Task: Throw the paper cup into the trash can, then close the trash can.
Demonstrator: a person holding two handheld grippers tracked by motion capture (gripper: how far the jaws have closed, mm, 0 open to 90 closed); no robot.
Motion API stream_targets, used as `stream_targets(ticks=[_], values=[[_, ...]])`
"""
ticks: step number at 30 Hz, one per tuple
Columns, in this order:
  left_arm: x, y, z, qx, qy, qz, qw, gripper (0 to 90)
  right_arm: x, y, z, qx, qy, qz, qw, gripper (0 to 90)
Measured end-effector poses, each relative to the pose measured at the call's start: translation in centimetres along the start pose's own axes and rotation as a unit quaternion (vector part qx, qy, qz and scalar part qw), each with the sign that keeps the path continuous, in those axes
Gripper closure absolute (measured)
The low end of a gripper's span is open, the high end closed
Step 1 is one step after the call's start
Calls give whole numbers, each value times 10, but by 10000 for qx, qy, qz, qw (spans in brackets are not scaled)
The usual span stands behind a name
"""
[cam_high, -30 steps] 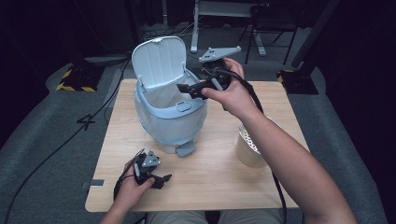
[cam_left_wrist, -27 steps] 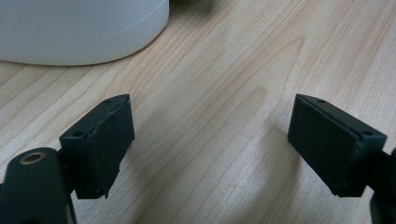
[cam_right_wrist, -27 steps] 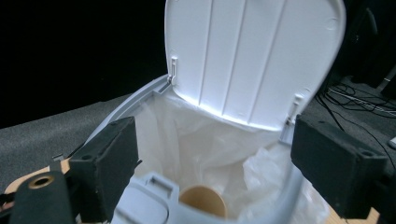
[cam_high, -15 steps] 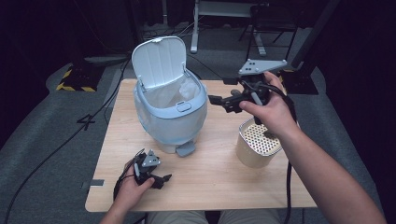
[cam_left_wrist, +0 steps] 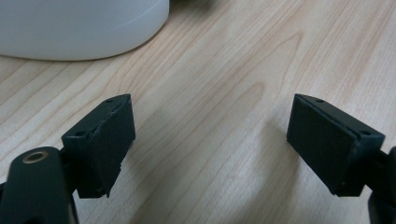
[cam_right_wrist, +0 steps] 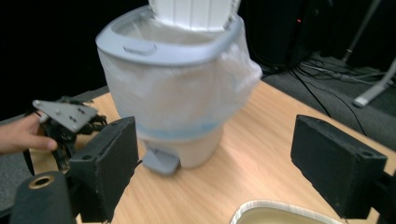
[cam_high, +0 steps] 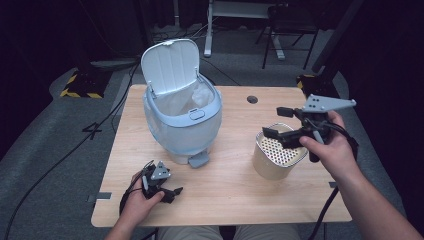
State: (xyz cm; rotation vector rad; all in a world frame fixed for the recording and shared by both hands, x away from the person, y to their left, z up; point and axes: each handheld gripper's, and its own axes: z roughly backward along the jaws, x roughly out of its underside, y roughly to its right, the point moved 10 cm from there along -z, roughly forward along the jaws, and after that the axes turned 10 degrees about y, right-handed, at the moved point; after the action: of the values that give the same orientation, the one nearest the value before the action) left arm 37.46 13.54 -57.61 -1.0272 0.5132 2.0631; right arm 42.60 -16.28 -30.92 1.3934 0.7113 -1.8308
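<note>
cup (cam_high: 277,155) sits just under right gripper (cam_high: 278,122).

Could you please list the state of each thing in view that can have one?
Pedal bin: upright, lined with a bag.
Bin lid: open, tipped back.
Perforated cup: upright on the table, nothing seen inside.
Left gripper: open, empty, resting low on the table.
Right gripper: open, empty, held above the cup.

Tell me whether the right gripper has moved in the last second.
Yes. The right gripper has swung away from the open bin, to the right and nearer the person, and now hovers over the perforated cup.
</note>
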Motion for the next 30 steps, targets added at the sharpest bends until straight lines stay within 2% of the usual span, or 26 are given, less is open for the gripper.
stream_targets(ticks=[1,4,5,6,9,10,11,13,14,15,17,19,22,24,25,26,27,29,30], values=[[1,-1,2,-10,1,6,10000,160,13,3,11,87,-16,-56,9999,155],[3,-1,4,-42,1,30,10000,159,34,8,25,234,-62,-113,9996,155],[3,-1,4,-49,4,45,10000,158,42,9,29,275,-87,-138,9995,155],[3,-1,4,-49,4,45,10000,158,42,9,29,275,-87,-138,9995,155],[4,-1,5,-91,-1,84,9999,157,66,13,40,400,-189,-174,9989,155],[4,0,5,-138,0,115,9998,156,81,15,47,473,-236,-225,9983,155],[4,0,5,-161,-1,123,9998,156,81,15,47,473,-236,-225,9983,155],[4,0,6,-189,1,148,9997,156,101,20,57,613,-243,-329,9973,155],[4,0,6,-189,1,148,9997,156,101,20,57,613,-243,-329,9973,155],[4,0,6,-189,0,148,9997,156,114,23,63,730,-295,-316,9964,156],[4,0,6,-189,-2,148,9997,156,126,25,69,813,-388,-225,9957,156],[4,0,6,-190,-2,148,9997,156,133,25,71,845,-405,-215,9954,156],[4,0,6,-209,2,177,9996,161,157,26,76,890,-492,-314,9943,156],[4,0,8,-242,9,244,9994,193,169,27,76,933,-550,-334,9936,156],[4,0,8,-242,9,244,9994,214,169,27,76,933,-550,-334,9936,156],[4,-1,9,-280,3,296,9992,214,177,29,76,954,-607,-343,9930,156],[2,-1,12,-261,85,462,9986,230,189,31,75,982,-649,-421,9921,157],[0,-2,15,-274,181,514,9981,234,202,34,74,1009,-710,-507,9911,157],[0,-2,15,-274,181,514,9981,237,202,34,74,1009,-710,-507,9911,157]])
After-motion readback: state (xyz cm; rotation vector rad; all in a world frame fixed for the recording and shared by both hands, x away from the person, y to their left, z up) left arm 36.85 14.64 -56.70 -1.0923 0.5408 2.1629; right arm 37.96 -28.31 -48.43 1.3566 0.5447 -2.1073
